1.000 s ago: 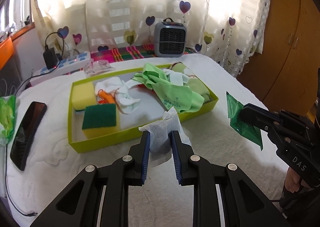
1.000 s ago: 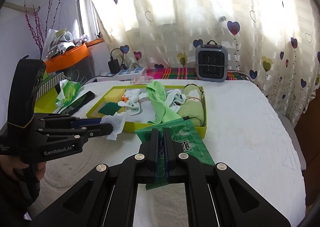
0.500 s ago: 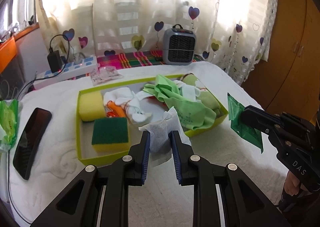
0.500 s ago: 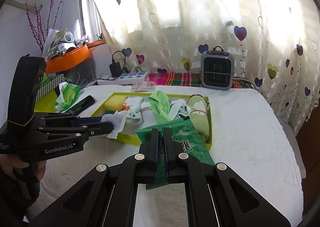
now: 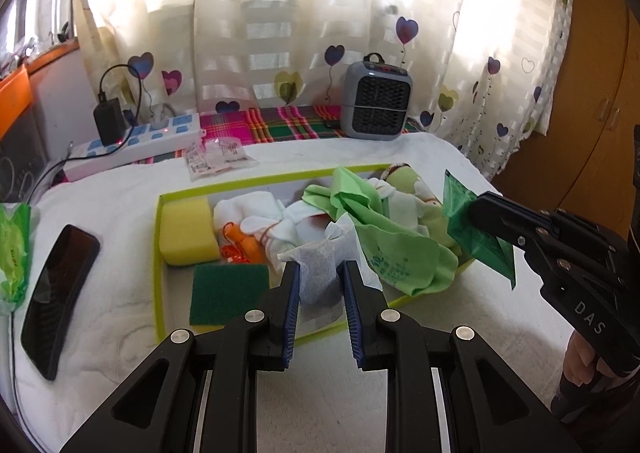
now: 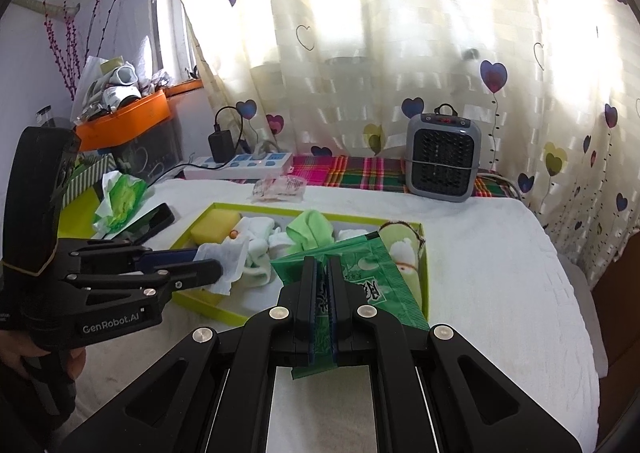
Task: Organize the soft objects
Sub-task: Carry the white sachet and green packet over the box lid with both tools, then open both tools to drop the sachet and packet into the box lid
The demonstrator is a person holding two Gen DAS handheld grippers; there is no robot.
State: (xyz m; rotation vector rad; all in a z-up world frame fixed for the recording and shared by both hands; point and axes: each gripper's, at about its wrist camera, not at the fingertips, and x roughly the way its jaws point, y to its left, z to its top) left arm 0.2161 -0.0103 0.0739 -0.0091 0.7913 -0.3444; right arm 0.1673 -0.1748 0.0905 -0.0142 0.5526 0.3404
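Shift: both my hand-held grippers have carried forward, and the green box [image 5: 240, 182] now sits closer than a second ago.
Left hand-held gripper [image 5: 319, 281]: jaws narrowed onto a white wipe [image 5: 316, 265], pinched at its lower part so the rest stands up loose.
Right hand-held gripper [image 6: 321, 289]: jaws fully closed on a flat green packet [image 6: 372, 273], thin enough to need that.
Where they hang: wipe over the box's near edge, packet above its right end, neither set down.
Box: mid-bed, already holding sponges [image 5: 186, 231], white socks [image 5: 256, 215] and a green cloth [image 5: 400, 253].
Reading: I'd say both are headed in, each hand working its own side so they don't cross.
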